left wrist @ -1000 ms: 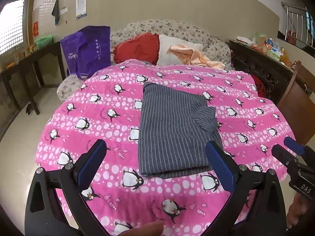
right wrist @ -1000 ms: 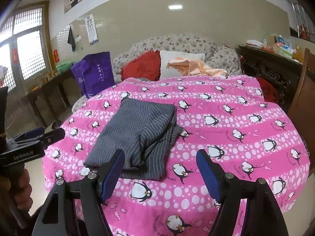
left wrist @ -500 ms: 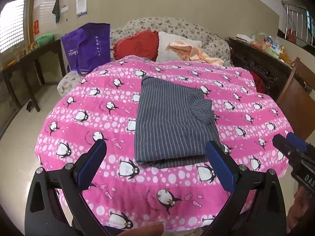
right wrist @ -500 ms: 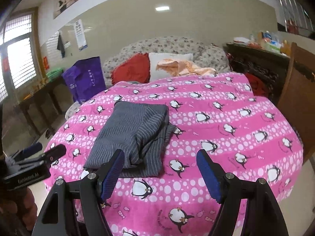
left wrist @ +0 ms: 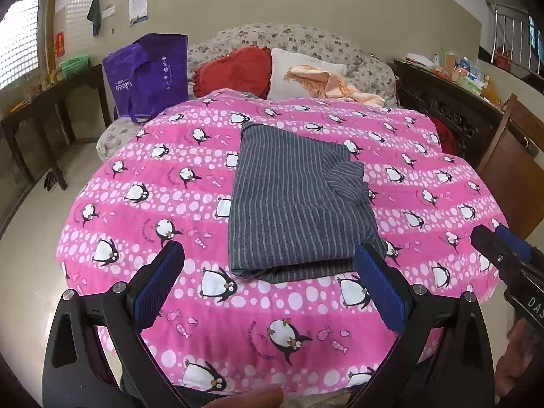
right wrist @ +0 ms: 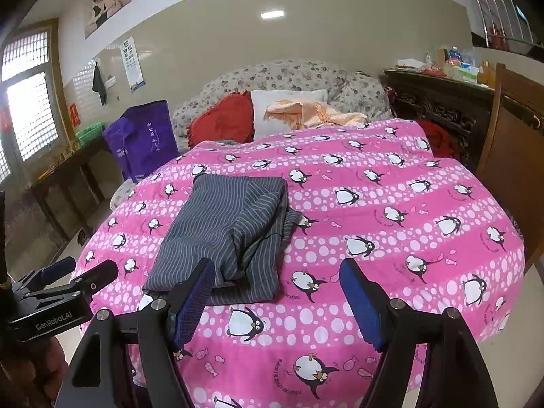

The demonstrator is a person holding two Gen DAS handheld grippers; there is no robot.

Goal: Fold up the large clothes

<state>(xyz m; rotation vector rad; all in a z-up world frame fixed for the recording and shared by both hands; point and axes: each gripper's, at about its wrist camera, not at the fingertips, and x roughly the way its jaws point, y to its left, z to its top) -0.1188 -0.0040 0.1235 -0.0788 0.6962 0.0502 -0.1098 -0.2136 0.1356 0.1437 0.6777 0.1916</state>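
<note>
A dark grey striped garment [left wrist: 292, 200] lies folded into a rectangle on the pink penguin blanket [left wrist: 142, 170] that covers the round table. It also shows in the right wrist view [right wrist: 224, 234], with a folded sleeve on its right side. My left gripper [left wrist: 272, 285] is open and empty, held back above the table's near edge. My right gripper [right wrist: 278, 299] is open and empty, also back from the garment. Each gripper shows at the edge of the other's view: the right one [left wrist: 510, 258], the left one [right wrist: 68, 282].
A floral sofa [left wrist: 299, 40] with a red cushion [left wrist: 234, 71], white pillow and peach cloth stands behind the table. A purple bag [left wrist: 149, 71] stands at back left. A dark sideboard [left wrist: 448, 102] and a wooden chair [left wrist: 513, 149] are at right.
Both grippers have drawn back and up from the table, so the garment and blanket look farther away. The garment lies unchanged. Both jaws stay open.
</note>
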